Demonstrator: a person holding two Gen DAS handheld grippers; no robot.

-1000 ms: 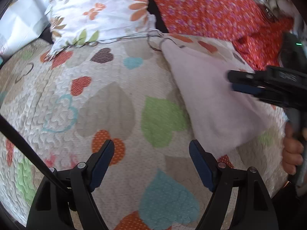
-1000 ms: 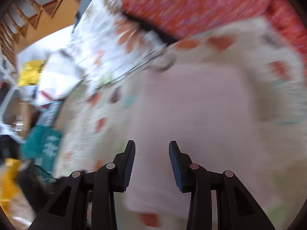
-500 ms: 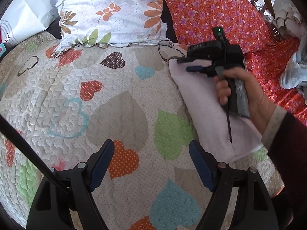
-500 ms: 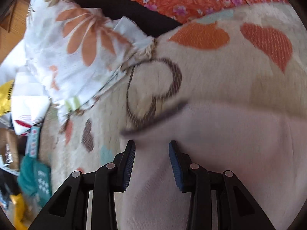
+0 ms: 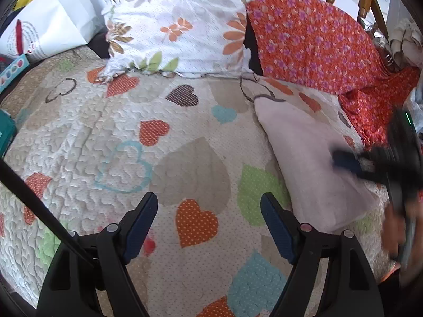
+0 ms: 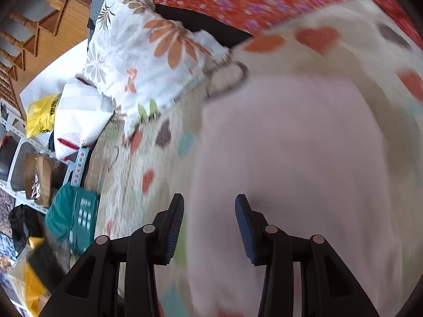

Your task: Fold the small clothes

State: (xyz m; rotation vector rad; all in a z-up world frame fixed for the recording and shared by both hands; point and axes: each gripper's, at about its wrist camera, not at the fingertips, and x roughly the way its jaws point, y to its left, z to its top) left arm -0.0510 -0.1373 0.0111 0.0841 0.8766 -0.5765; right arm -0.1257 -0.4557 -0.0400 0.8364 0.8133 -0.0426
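Both wrist views overlook quilt [image 5: 185,137], sharing pink cloth [image 6: 290,158]

Bright, even daylight; soft shadows. Fisheye bending curves both views' edges into dark corners. The right wrist view smears with motion blur; the black right gripper [image 5: 346,162] blurs in the left view.

A: How many grippers?
B: Two: left gripper [image 5: 208,227], right gripper [image 6: 209,231].
A: Clothes?
B: One folded pale pink garment [image 5: 304,153], right of frame.
A: Pillows?
B: One floral pillow [image 5: 174,23], upper centre.
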